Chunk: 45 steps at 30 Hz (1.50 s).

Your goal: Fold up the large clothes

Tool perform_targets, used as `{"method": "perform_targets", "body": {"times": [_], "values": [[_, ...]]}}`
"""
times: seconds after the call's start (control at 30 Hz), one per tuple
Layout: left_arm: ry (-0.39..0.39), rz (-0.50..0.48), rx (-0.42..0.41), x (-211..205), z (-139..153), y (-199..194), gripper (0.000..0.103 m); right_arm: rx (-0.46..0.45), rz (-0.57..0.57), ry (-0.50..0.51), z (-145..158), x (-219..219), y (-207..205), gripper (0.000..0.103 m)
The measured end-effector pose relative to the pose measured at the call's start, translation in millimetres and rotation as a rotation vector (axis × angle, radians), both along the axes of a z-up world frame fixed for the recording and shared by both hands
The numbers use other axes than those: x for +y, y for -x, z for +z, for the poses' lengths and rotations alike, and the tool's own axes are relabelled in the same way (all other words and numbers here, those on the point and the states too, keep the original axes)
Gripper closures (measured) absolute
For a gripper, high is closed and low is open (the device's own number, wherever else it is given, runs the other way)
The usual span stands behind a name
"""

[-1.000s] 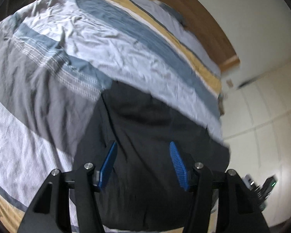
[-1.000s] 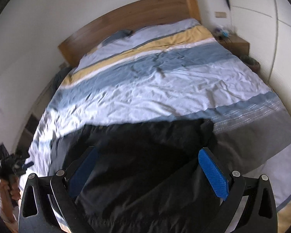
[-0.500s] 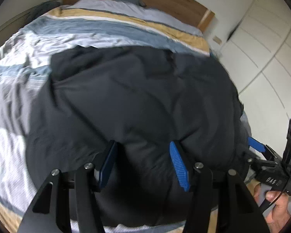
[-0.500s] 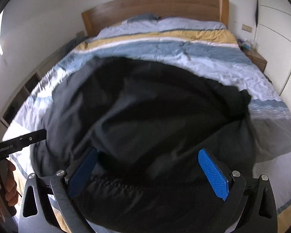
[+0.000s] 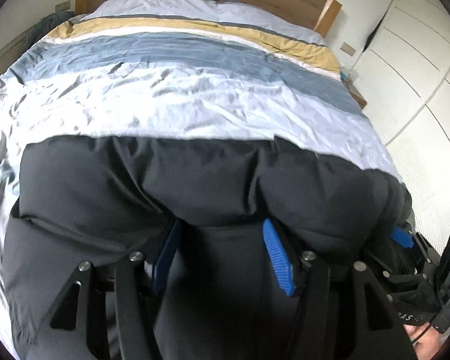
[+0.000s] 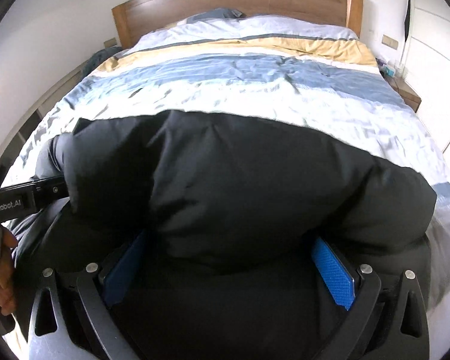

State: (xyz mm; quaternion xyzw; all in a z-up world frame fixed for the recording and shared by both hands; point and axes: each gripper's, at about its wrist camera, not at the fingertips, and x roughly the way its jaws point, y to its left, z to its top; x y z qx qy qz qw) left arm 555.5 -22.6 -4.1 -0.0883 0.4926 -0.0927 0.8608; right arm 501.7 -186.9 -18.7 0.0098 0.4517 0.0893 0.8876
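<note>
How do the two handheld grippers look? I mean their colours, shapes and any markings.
Each gripper is a black frame with triangular cut-outs and silver bolts. The left gripper has ribbed blue pads. The right gripper has blue pads with a fine diamond texture. White lettering "GenRobot.AI" marks the left gripper's body.

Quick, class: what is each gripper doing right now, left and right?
Left gripper: closed on the black jacket.
Right gripper: closed on the same black jacket, jaws wide around its thick padding.

Wooden headboard, striped duvet, white wall, white wardrobe doors, wooden nightstand
</note>
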Motion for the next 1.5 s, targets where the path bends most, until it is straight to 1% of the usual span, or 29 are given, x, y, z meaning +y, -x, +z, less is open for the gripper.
{"method": "perform_targets", "body": {"times": [0.1, 0.23, 0.37, 0.5, 0.57, 0.6, 0.67, 0.73, 0.77, 0.83, 0.9, 0.97, 1.03, 1.1, 1.13, 1.2, 1.3, 1.37, 1.4, 1.43, 1.5], "values": [[-0.015, 0.007, 0.033, -2.3, -13.8, -32.6, 0.043, 0.028, -0.013, -0.004, -7.1, -3.0, -28.1, 0.0], [-0.04, 0.029, 0.069, -8.5, -36.9, -66.5, 0.04, 0.09, -0.046, -0.042, -26.4, -16.1, -59.4, 0.0], [-0.074, 0.031, 0.073, -13.6, -52.3, -85.7, 0.037, 0.12, -0.063, -0.056, -39.7, -22.3, -81.8, 0.0], [-0.044, 0.03, 0.081, -6.2, -57.3, -91.6, 0.035, 0.145, -0.072, -0.097, -47.3, -33.1, -93.1, 0.0], [-0.037, 0.024, 0.083, 0.7, -52.5, -89.4, 0.035, 0.157, -0.076, -0.114, -47.1, -44.5, -94.2, 0.0], [-0.051, 0.037, 0.085, 7.6, -47.8, -87.5, 0.035, 0.16, -0.077, -0.111, -47.2, -48.2, -93.7, 0.0], [-0.101, 0.075, 0.084, 24.0, -36.8, -83.2, 0.035, 0.164, -0.081, -0.077, -42.8, -54.8, -92.0, 0.0], [-0.149, 0.099, 0.069, 35.1, -26.8, -75.6, 0.035, 0.156, -0.084, -0.009, -34.0, -57.6, -86.1, 0.001], [-0.161, 0.105, 0.054, 40.7, -20.7, -68.1, 0.035, 0.134, -0.094, 0.031, -26.7, -58.2, -80.8, 0.001], [-0.162, 0.096, 0.02, 48.2, -8.8, -47.2, 0.035, 0.085, -0.114, 0.071, -10.8, -57.6, -68.0, 0.001], [-0.148, 0.08, -0.001, 50.2, -4.6, -28.7, 0.035, 0.049, -0.099, 0.047, 5.7, -52.9, -51.1, 0.001], [-0.133, 0.064, -0.002, 50.3, -9.6, -11.1, 0.035, 0.023, -0.074, 0.003, 15.7, -46.5, -33.9, 0.001], [-0.15, 0.062, -0.001, 47.6, -19.2, -4.5, 0.035, 0.018, -0.044, -0.005, 15.1, -37.7, -19.7, 0.001], [-0.171, 0.056, -0.019, 49.8, -27.7, 0.9, 0.033, 0.047, -0.02, 0.026, -0.3, -30.4, -13.7, 0.001], [-0.168, 0.054, -0.022, 51.5, -29.2, 1.3, 0.032, 0.073, -0.016, 0.021, -9.3, -31.7, -14.4, 0.001], [-0.129, 0.069, -0.007, 63.6, -32.1, 1.3, 0.031, 0.091, -0.043, -0.024, -20.8, -47.2, -14.8, 0.001], [-0.109, 0.122, 0.021, 87.8, -34.8, 1.6, 0.031, 0.114, -0.152, -0.051, -28.7, -86.3, -16.7, 0.001], [-0.109, 0.149, 0.046, 102.2, -35.8, 3.8, 0.031, 0.132, -0.211, -0.025, -31.7, -107.7, -16.0, 0.001], [-0.114, 0.167, 0.055, 107.5, -34.6, 5.9, 0.031, 0.142, -0.235, 0.0, -32.2, -115.9, -15.8, 0.001], [-0.119, 0.186, 0.059, 112.1, -32.2, 9.1, 0.031, 0.159, -0.262, 0.049, -31.7, -123.9, -14.4, 0.001], [-0.128, 0.207, 0.034, 116.7, -20.3, 21.4, 0.032, 0.151, -0.296, 0.104, -24.6, -131.7, -7.8, 0.001]]}}
